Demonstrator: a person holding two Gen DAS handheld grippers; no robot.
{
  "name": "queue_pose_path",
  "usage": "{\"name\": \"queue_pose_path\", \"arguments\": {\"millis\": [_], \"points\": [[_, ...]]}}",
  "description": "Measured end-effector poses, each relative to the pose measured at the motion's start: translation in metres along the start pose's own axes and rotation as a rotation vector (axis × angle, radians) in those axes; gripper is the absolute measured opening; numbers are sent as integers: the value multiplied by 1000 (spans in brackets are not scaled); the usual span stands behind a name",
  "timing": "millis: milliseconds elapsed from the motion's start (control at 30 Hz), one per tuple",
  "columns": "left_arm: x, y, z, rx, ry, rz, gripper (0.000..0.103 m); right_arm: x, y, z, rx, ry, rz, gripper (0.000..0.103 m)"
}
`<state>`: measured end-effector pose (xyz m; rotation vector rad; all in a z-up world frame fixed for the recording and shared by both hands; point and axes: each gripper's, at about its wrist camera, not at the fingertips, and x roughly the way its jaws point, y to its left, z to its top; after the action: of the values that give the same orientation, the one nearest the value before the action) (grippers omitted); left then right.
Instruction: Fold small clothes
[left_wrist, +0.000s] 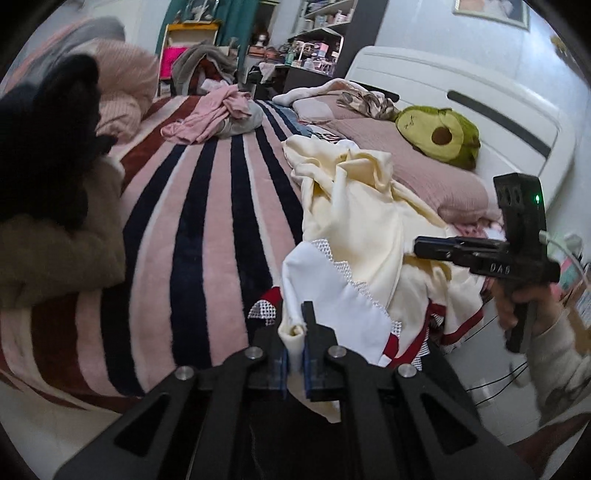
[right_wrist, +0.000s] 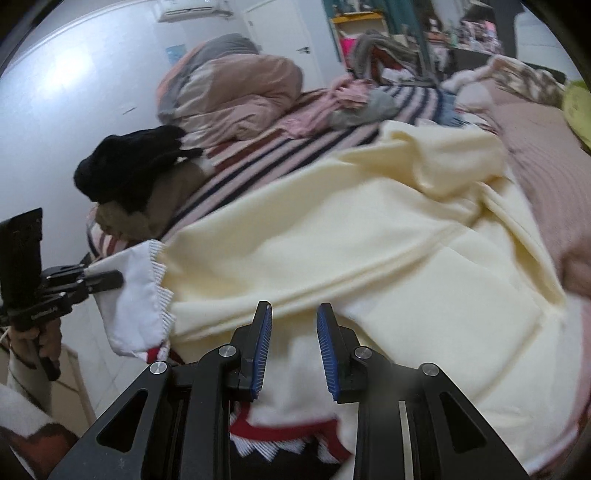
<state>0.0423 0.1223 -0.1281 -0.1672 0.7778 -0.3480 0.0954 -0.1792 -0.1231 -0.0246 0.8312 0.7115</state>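
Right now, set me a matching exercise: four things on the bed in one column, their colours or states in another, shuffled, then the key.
Column one:
1. left tongs
2. right tongs
3. avocado plush
4. garment on the tan bundle

Column two:
A. green
B. open, above the cream garment
C. black
D. shut on the garment's white corner

Pairs: 1-D, 2-B, 3-A, 4-C

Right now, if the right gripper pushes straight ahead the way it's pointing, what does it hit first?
Most likely the cream garment directly ahead of the open right gripper; how near it lies is unclear.
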Motion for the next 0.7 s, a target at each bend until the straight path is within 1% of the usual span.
{"name": "queue_pose_path", "arguments": {"millis": [33, 67, 133, 200, 233, 333, 367, 433, 533, 600, 700], "points": [[-1, 1, 0, -8, -2, -9, 4, 2, 7, 2, -19, -7, 24, 21], [-2, 2, 0, -13, -8, -13, 4, 4, 15, 3, -40, -12, 66, 22], [-4, 2, 1, -17, -20, -23, 4, 8, 26, 4, -46, -6, 177, 22], [-7, 3, 4, -25, -33, -36, 4, 16, 37, 2, -47, 20, 266, 33], [-10, 3, 5, -25, -43, -34, 4, 19, 41, 1, -51, 27, 287, 39], [-15, 2, 7, -19, -59, -28, 4, 31, 50, -2, -50, 46, 363, 40], [-17, 2, 8, -18, -66, -29, 4, 35, 51, -2, -44, 50, 391, 46], [-19, 3, 10, -20, -77, -33, 4, 43, 52, -2, -34, 50, 411, 54], [-22, 4, 12, -25, -89, -42, 4, 56, 52, 1, -18, 55, 430, 54], [-22, 3, 13, -19, -95, -35, 4, 64, 54, 4, -8, 64, 473, 54], [-21, 4, 14, -18, -93, -27, 4, 67, 57, 3, -1, 75, 562, 53]]}}
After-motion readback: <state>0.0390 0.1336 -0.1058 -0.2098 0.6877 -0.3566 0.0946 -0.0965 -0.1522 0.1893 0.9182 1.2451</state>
